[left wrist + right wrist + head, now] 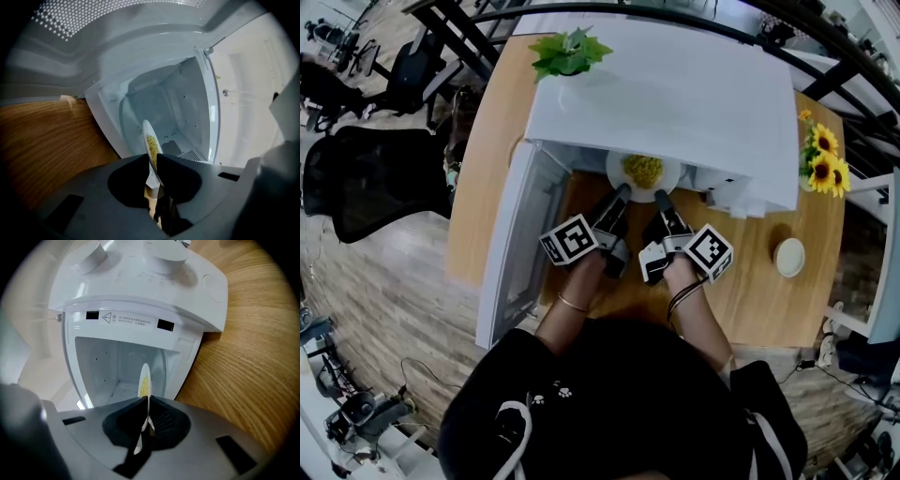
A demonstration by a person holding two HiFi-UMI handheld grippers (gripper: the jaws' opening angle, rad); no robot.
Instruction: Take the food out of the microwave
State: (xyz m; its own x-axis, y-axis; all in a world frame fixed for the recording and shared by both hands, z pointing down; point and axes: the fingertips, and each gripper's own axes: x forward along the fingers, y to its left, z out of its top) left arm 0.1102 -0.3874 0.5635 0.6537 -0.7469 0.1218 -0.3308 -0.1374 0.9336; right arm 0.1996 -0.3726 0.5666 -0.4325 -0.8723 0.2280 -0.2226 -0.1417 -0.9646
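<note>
A white plate point(630, 180) with yellow food point(643, 170) sits half out of the mouth of the white microwave point(675, 103). My left gripper point(622, 191) is shut on the plate's left rim and my right gripper point(660, 197) is shut on its right rim. In the left gripper view the plate point(149, 143) shows edge-on between the jaws of the left gripper point(152, 164), with the empty oven cavity point(173, 112) behind. The right gripper view shows the plate point(144, 380) edge-on in the right gripper point(146, 409), in front of the microwave point(140, 296).
The microwave door point(517, 246) hangs open to the left. A wooden table point(769, 300) carries a green plant point(569, 52), sunflowers point(825, 159) and a small white dish point(789, 257). A black office chair point(375, 178) stands at the left.
</note>
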